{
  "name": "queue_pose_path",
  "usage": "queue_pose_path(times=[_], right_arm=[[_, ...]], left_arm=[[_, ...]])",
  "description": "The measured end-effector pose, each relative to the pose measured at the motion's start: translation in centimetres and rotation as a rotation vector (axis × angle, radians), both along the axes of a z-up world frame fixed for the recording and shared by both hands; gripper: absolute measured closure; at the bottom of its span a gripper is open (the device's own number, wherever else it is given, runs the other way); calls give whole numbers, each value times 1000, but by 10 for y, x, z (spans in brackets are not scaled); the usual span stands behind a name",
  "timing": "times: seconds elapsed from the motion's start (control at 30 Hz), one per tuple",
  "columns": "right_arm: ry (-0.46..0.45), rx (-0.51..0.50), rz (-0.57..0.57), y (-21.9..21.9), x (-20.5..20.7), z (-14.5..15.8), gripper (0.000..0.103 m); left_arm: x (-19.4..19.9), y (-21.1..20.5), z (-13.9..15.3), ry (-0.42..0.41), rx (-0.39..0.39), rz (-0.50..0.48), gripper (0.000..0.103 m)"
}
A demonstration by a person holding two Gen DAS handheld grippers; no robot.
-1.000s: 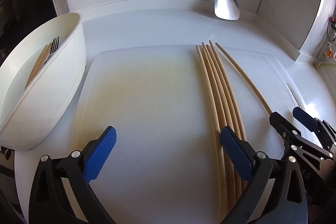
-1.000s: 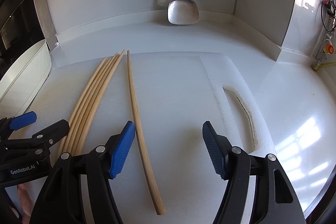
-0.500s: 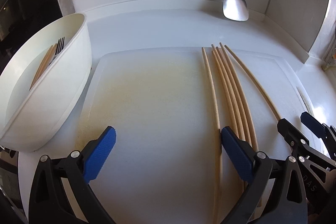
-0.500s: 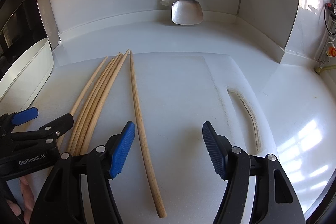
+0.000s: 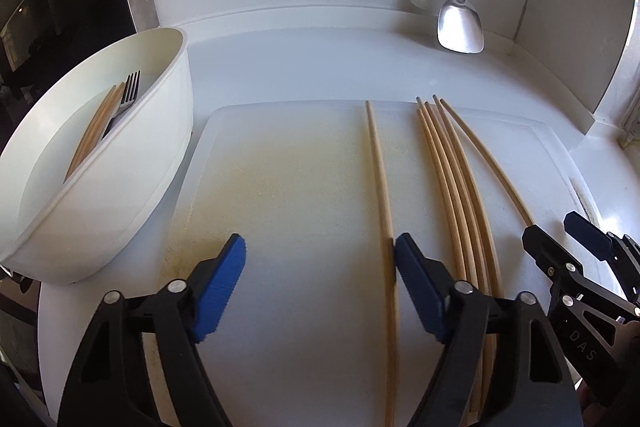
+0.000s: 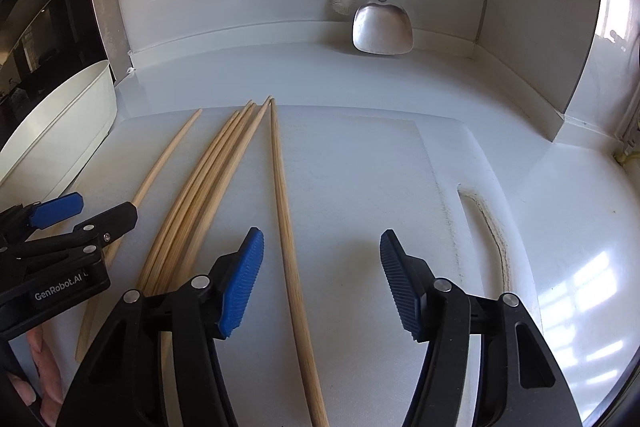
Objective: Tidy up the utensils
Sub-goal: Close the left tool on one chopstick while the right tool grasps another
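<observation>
Change: one chopstick (image 5: 380, 183) now lies apart from the bundle of chopsticks (image 5: 452, 183), slid left since a second ago; it lies against the inner face of the left tongs' (image 5: 320, 267) right pad.
Meaning: I judge this a singling-out step, so a stick can be picked up alone and carried to the white basin (image 5: 132, 163) (which already holds sticks and a fork (image 5: 127, 95)).
Left tongs: spread wide, nothing clamped.
Right tongs (image 6: 320, 267): also spread wide, straddling another lone chopstick (image 6: 286, 211) on the board's right side.
Where things lie: all the loose sticks rest on the white cutting board (image 5: 280, 195) on the table.
Edges: the basin's rim stands just beside the board's left edge; the back wall and hanging spatula (image 5: 460, 27) are well apart.
Open room: bare board between the separated stick and the basin.
</observation>
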State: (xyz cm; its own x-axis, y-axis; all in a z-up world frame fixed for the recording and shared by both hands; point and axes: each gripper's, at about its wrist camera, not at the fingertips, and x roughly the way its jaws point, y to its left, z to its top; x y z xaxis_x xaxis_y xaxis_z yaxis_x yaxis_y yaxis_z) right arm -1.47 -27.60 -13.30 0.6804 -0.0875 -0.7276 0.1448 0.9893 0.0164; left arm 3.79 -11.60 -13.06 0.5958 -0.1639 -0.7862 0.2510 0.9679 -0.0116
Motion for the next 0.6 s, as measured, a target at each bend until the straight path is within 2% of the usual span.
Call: queue_pose_path(times=[0.07, 0.1, 0.17, 0.2, 0.27, 0.3, 0.37, 0.6], right_arm=[[-2, -5, 16, 4, -1, 1, 57], [-3, -9, 21, 6, 0, 1, 61], [-9, -8, 28, 8, 1, 1, 66], [-11, -7, 30, 9, 1, 1, 68], [-12, -13, 49, 13, 2, 1, 84], [-11, -27, 56, 15, 2, 2, 96], [-14, -36, 57, 18, 0, 1, 96], [-38, 58, 24, 6, -14, 2, 97]], left_arm=[[-2, -4, 2, -4, 1, -23, 54], [-3, -7, 3, -4, 0, -37, 59], [-3, -13, 4, 2, -1, -65, 77], [-4, -15, 4, 4, -3, -75, 82], [-4, -18, 5, 7, -2, -89, 95], [-4, -19, 5, 8, -2, -92, 96], [-4, -17, 4, 14, -16, -94, 96], [-14, -11, 4, 33, -51, -100, 96]])
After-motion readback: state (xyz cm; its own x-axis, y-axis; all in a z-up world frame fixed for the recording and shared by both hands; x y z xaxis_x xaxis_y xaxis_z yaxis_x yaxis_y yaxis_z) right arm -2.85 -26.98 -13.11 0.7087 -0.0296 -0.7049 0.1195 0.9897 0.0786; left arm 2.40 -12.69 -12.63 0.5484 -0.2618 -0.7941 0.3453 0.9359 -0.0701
